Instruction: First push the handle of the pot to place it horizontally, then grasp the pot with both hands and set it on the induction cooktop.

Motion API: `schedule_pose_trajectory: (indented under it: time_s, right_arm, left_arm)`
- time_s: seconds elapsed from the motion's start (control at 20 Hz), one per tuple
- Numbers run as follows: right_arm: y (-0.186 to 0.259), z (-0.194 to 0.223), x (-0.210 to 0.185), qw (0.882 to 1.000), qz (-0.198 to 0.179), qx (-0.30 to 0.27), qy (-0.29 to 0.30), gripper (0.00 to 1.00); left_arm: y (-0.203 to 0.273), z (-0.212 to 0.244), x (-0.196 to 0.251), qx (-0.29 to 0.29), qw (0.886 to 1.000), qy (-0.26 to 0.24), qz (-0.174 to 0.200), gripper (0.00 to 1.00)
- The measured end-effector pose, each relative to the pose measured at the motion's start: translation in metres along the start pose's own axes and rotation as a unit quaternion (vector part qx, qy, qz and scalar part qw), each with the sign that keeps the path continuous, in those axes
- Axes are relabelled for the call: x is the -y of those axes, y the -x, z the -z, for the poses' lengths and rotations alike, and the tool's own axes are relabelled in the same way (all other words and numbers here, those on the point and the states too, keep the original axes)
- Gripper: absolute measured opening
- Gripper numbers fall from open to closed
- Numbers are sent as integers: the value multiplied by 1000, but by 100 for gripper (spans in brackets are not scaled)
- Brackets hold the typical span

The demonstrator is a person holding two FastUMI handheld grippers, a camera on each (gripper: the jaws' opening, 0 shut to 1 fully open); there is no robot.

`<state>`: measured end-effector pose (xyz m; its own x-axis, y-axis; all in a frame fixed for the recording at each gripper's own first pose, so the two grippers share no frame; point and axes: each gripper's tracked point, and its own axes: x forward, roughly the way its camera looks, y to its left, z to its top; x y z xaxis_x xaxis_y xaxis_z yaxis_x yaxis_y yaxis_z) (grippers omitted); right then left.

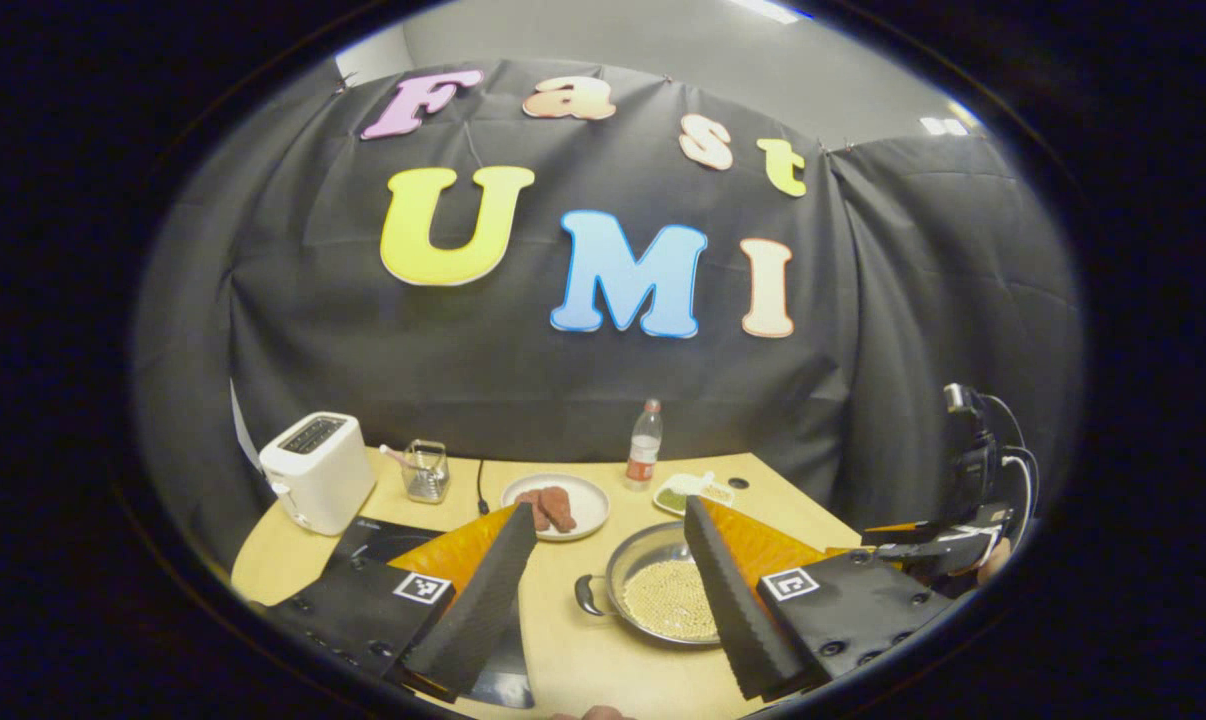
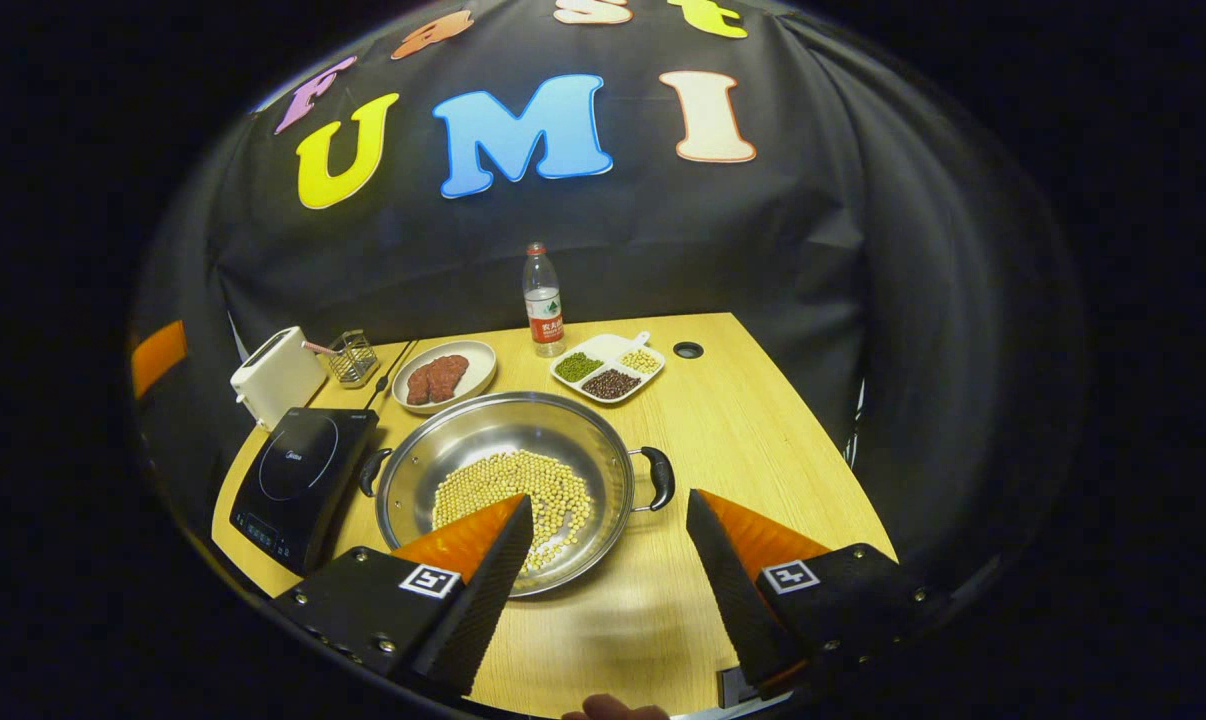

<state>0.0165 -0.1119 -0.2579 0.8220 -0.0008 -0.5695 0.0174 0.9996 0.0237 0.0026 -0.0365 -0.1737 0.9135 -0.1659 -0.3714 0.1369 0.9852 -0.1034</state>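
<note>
A steel pot (image 2: 508,480) holding yellow beans sits mid-table, one black handle (image 2: 658,478) pointing right and the other (image 2: 371,471) pointing left toward the black induction cooktop (image 2: 298,480). My right gripper (image 2: 608,590) hovers open above the pot's near rim, apart from it. In the left gripper view the pot (image 1: 653,590) lies between the fingers, its handle (image 1: 590,594) toward the left. My left gripper (image 1: 613,600) is open over the table, with the cooktop (image 1: 383,545) under its left finger. The other gripper (image 1: 948,550) shows at the right edge.
A white toaster (image 2: 275,375), a wire basket (image 2: 351,357), a plate of meat (image 2: 443,376), a water bottle (image 2: 543,300) and a divided dish of beans (image 2: 608,370) line the far side. The table's right edge (image 2: 813,440) is close to the pot.
</note>
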Motion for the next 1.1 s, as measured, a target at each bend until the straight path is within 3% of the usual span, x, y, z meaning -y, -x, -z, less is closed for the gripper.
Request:
schedule_pose_trajectory:
  time_s: [0.2, 0.55, 0.6, 0.65, 1.1]
  right_arm:
    - [-21, 4, 12, 1000, 2, -11, -7, 94]
    - [-78, 15, 21, 998, -15, -44, 31, 94]
    - [-87, 16, 22, 998, -17, -48, 34, 89]
    - [-94, 17, 22, 998, -18, -54, 36, 94]
    - [-147, 43, 20, 993, -32, -110, 30, 94]
  left_arm:
    - [-44, 54, 0, -53, 998, 16, -20, 97]
    - [-119, 142, -17, -143, 988, 3, -61, 97]
    - [-128, 154, -20, -156, 985, -3, -66, 96]
    - [-137, 165, -23, -169, 983, -7, -68, 98]
    - [-169, 227, -26, -255, 964, -21, -67, 98]
